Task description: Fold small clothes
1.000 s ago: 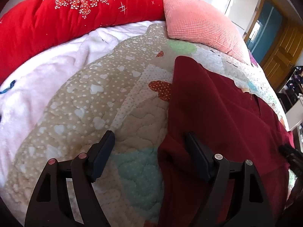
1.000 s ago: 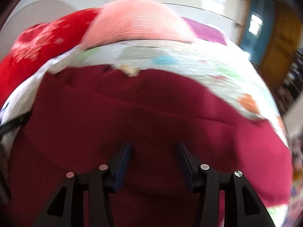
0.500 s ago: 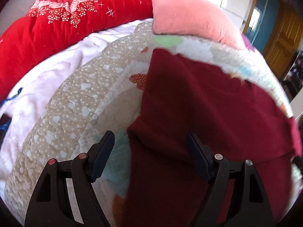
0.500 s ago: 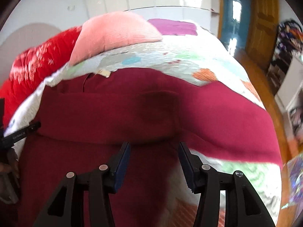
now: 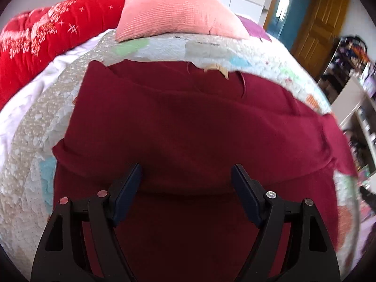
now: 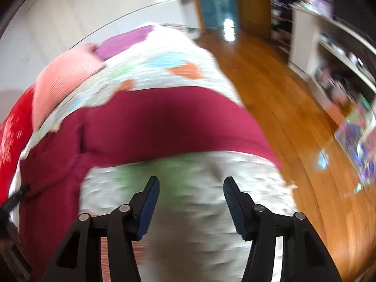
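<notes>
A dark red garment (image 5: 188,127) lies spread on the patchwork quilt (image 5: 30,145) of a bed, its left sleeve folded in across the body. My left gripper (image 5: 186,176) is open and empty, hovering over the garment's middle. In the right wrist view the garment's right sleeve (image 6: 169,122) stretches out toward the bed's edge. My right gripper (image 6: 190,189) is open and empty above bare quilt (image 6: 199,211), just in front of that sleeve. This view is blurred.
A pink pillow (image 5: 174,9) and a red flowered duvet (image 5: 47,35) lie at the head of the bed. A white blanket (image 5: 28,89) lies at the left. The bed's right edge drops to a wooden floor (image 6: 282,98) with shelves (image 6: 333,54) beyond.
My left gripper has swung right, from the garment's left edge to over its middle. My right gripper has swung right, from over the garment's body to the quilt near the right sleeve.
</notes>
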The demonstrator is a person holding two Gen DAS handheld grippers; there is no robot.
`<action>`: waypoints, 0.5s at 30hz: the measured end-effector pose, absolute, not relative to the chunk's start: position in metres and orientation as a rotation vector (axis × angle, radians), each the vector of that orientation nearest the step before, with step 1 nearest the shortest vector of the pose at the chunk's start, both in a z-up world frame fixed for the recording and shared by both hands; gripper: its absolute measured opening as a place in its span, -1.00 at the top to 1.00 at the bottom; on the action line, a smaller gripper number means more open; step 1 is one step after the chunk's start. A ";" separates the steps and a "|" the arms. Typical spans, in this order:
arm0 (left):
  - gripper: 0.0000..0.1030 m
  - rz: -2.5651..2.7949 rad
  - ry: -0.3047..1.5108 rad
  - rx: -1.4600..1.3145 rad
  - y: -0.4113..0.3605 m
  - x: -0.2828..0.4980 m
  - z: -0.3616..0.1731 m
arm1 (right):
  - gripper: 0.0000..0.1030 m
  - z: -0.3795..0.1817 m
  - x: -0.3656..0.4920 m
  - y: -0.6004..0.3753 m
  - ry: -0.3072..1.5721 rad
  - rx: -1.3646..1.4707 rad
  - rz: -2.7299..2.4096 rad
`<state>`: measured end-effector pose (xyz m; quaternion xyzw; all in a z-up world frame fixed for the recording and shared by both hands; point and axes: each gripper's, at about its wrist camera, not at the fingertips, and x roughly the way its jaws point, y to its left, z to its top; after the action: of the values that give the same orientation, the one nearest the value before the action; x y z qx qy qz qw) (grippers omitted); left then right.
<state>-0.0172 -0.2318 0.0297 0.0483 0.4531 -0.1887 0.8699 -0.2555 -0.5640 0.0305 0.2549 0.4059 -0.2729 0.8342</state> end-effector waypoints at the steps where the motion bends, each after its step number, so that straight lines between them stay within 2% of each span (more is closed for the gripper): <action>1: -0.53 -0.386 0.940 0.129 -0.236 -0.020 0.029 | -0.12 0.027 -0.264 -0.576 0.858 0.586 -0.596; 3: -0.53 -0.382 0.934 0.153 -0.239 -0.020 0.028 | -0.21 0.020 -0.273 -0.594 0.835 0.687 -0.595; 7: -0.53 -0.400 0.955 0.119 -0.233 -0.015 0.027 | -0.27 -0.006 -0.279 -0.634 0.751 0.923 -0.552; 9: -0.53 -0.403 0.961 0.104 -0.230 -0.012 0.027 | -0.48 -0.019 -0.282 -0.650 0.678 1.053 -0.532; 10: -0.53 -0.403 0.964 0.094 -0.228 -0.012 0.028 | -0.51 -0.025 -0.281 -0.657 0.635 1.126 -0.525; 15: -0.53 -0.420 0.957 -0.041 -0.207 -0.012 0.045 | -0.52 -0.035 -0.279 -0.680 0.528 1.270 -0.565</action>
<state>-0.0116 -0.2071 0.0446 -0.0198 0.4571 -0.2005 0.8663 -0.2792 -0.6796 -0.0349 0.5781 0.2402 -0.2570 0.7362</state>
